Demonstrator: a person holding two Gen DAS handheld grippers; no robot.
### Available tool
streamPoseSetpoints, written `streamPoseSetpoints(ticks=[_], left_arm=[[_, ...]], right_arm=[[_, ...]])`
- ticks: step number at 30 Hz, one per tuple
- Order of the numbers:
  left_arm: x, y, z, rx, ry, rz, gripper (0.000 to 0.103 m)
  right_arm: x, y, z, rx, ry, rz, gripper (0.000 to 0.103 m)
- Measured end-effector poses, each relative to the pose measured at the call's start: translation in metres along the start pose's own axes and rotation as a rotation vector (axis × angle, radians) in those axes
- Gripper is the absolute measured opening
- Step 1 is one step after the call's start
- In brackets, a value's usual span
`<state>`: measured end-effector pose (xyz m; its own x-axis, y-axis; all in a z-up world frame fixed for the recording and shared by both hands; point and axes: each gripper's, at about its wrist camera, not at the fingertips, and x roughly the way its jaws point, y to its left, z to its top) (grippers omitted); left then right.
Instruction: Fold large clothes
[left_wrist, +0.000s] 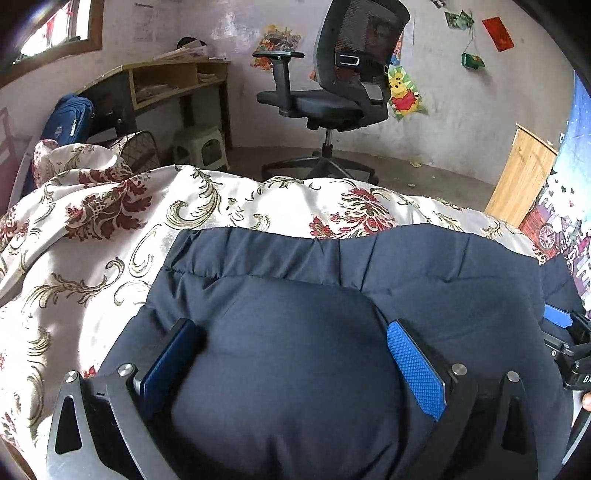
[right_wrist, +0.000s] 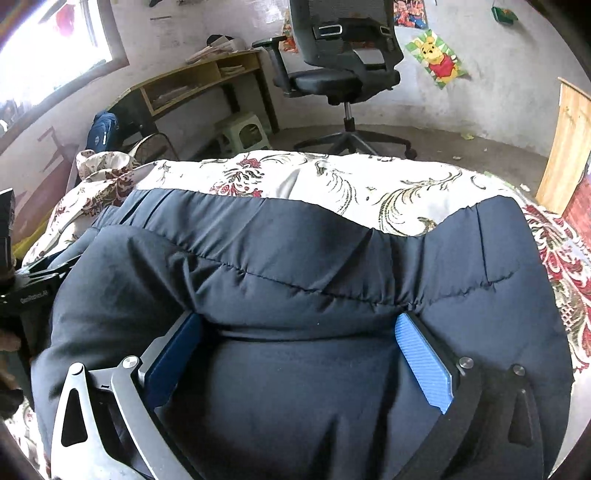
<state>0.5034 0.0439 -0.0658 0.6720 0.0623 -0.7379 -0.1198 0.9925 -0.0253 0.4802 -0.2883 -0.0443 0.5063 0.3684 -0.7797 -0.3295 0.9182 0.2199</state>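
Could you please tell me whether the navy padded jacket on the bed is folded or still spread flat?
Folded, at least partly: the navy padded jacket has a puffy doubled layer lying over its elastic-hemmed lower layer on the floral bedspread. Whether folding is finished cannot be told.

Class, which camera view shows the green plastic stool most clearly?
The right wrist view: the green stool stands whole beside the desk. In the left wrist view, the stool is dimmer and partly shadowed.

A black office chair (left_wrist: 332, 92) stands on the grey concrete floor (left_wrist: 424, 173) before a scuffed whitish wall (left_wrist: 461, 110) hung with cartoon posters (left_wrist: 404, 94). A wooden desk (left_wrist: 173, 79) sits under a bright window (right_wrist: 66, 40), with a green stool (right_wrist: 245, 131) beside it. A flowered bedspread (left_wrist: 92, 266) fills the foreground.
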Motion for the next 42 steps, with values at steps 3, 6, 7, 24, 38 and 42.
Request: streamPoseSetpoints(ticks=[3, 6, 7, 24, 38, 42], left_arm=[[0.003, 0.002, 0.000, -0.012, -0.011, -0.007, 0.103], [0.006, 0.004, 0.001, -0.021, -0.008, -0.018, 0.103], [0.007, 0.005, 0.000, -0.024, -0.007, -0.022, 0.103], [0.008, 0.006, -0.003, -0.025, -0.012, -0.025, 0.103], [0.003, 0.007, -0.011, -0.036, -0.046, -0.030, 0.103], [-0.006, 0.012, -0.019, -0.054, -0.089, -0.037, 0.103]], right_arm=[[0.006, -0.001, 0.001, 0.004, 0.008, 0.011, 0.102], [0.009, -0.001, 0.000, 0.005, 0.009, 0.015, 0.102], [0.009, -0.001, 0.000, 0.005, 0.008, 0.015, 0.102], [0.009, 0.001, 0.000, -0.002, -0.009, 0.007, 0.102], [0.002, -0.002, -0.001, -0.007, -0.053, 0.012, 0.102], [-0.011, -0.004, -0.006, 0.004, -0.096, 0.027, 0.102]])
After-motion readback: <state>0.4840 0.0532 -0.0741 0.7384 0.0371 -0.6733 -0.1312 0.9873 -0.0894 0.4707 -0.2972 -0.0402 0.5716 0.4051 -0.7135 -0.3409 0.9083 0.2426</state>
